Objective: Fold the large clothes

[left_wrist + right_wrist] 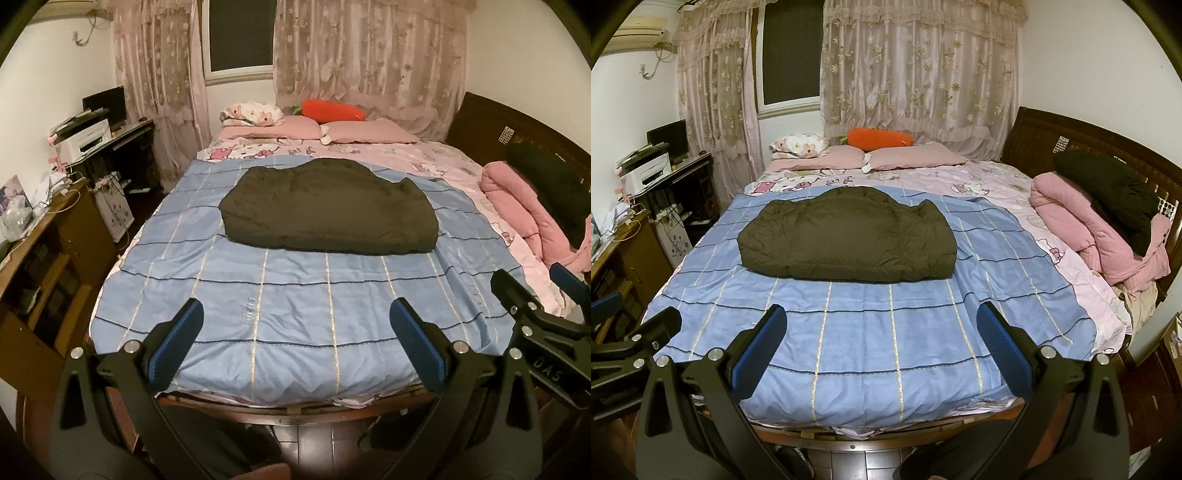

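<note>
Nearest to me, my left gripper [295, 332], black-framed with blue ribbed pads, hangs over the foot of the bed with its two fingers spread wide and nothing between them; my right gripper [882, 338], built the same, hangs beside it, equally spread and empty. In the left wrist view the right gripper's black arm and one blue pad show at about 3 o'clock, and in the right wrist view the left gripper's arm shows at about 9 o'clock, so the two sit side by side, apart from each other. Below both, at 6 o'clock, I see the dark wooden bed edge [849, 441] and dark floor tiles. Ahead lies a light blue sheet with a grid of dark and pale stripes [871, 354], spread flat over the near part of the mattress. On it, toward 12 o'clock from the grippers and well clear of them, rests the dark olive padded jacket [846, 236], folded into a broad, puffy bundle with a straight near edge and a rounded far edge. At 3 o'clock a rolled pink quilt [1082, 229] lies against the dark wooden headboard, with a black garment [1115, 192] on top. Farther, a pink cartoon-print sheet [923, 177] carries two pink pillows [916, 155] and an orange carrot-shaped cushion [881, 138], before floral lace curtains [916, 66].
</note>
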Motion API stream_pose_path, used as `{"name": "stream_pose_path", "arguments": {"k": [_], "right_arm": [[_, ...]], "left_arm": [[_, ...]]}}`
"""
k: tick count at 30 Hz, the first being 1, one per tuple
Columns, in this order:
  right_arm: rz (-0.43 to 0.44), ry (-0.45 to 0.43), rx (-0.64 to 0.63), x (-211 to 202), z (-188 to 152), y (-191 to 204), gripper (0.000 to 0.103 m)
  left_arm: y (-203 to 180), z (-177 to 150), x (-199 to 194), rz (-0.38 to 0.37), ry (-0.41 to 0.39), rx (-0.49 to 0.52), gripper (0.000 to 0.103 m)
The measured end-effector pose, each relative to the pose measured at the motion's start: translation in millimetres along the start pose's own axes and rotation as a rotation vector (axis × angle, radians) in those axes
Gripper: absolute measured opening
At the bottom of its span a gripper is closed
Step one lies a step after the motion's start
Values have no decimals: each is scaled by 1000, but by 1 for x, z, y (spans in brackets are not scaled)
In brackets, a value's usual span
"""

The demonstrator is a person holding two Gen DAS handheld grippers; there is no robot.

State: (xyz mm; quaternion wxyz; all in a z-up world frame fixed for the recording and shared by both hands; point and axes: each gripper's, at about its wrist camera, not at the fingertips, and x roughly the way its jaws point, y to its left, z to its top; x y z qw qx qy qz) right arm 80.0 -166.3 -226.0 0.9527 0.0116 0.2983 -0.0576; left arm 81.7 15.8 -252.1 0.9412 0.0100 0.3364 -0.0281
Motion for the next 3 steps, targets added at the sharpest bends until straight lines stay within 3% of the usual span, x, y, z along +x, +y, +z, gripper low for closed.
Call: {"name": "stream_pose_path", "arguments": {"k": [3], "right_arm": [[1,2,-3,1,-1,-3,102]], "left_arm": [[0,0,2,10,1,7,101]]}}
